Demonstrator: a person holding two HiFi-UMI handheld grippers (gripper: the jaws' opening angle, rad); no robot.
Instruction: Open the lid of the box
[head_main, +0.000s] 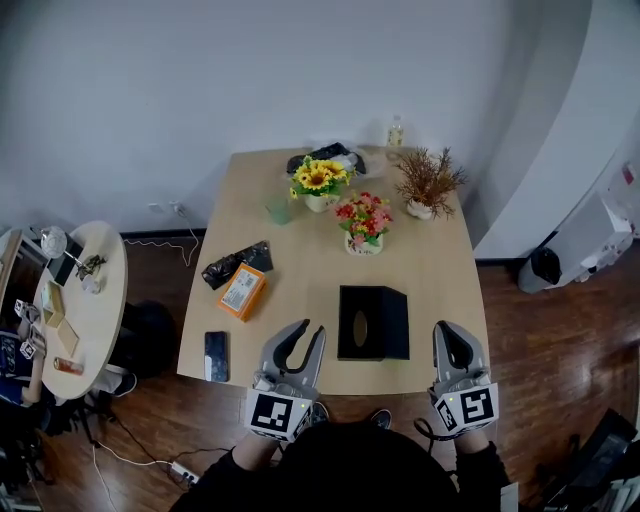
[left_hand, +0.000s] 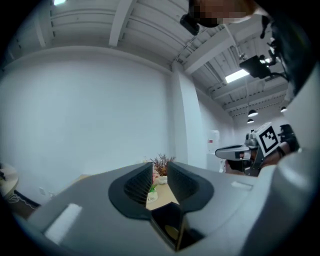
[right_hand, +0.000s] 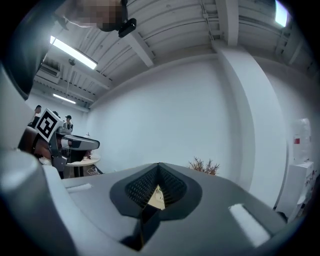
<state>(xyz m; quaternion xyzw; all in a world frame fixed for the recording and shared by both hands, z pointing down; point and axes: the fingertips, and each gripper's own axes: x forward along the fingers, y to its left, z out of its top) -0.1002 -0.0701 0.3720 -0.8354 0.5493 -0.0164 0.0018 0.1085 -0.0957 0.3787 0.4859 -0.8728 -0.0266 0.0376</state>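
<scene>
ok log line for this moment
phase: pre-contact | left gripper: narrow gap, empty | right gripper: shut, empty | black square box: lid closed, untouched

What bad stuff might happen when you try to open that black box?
The black box sits close to the table's front edge, so a clumsy pull might drag it off. The phone lies by the edge near the left gripper; a swing might knock it down. The right gripper is shut, so it must open before grabbing anything.
</scene>
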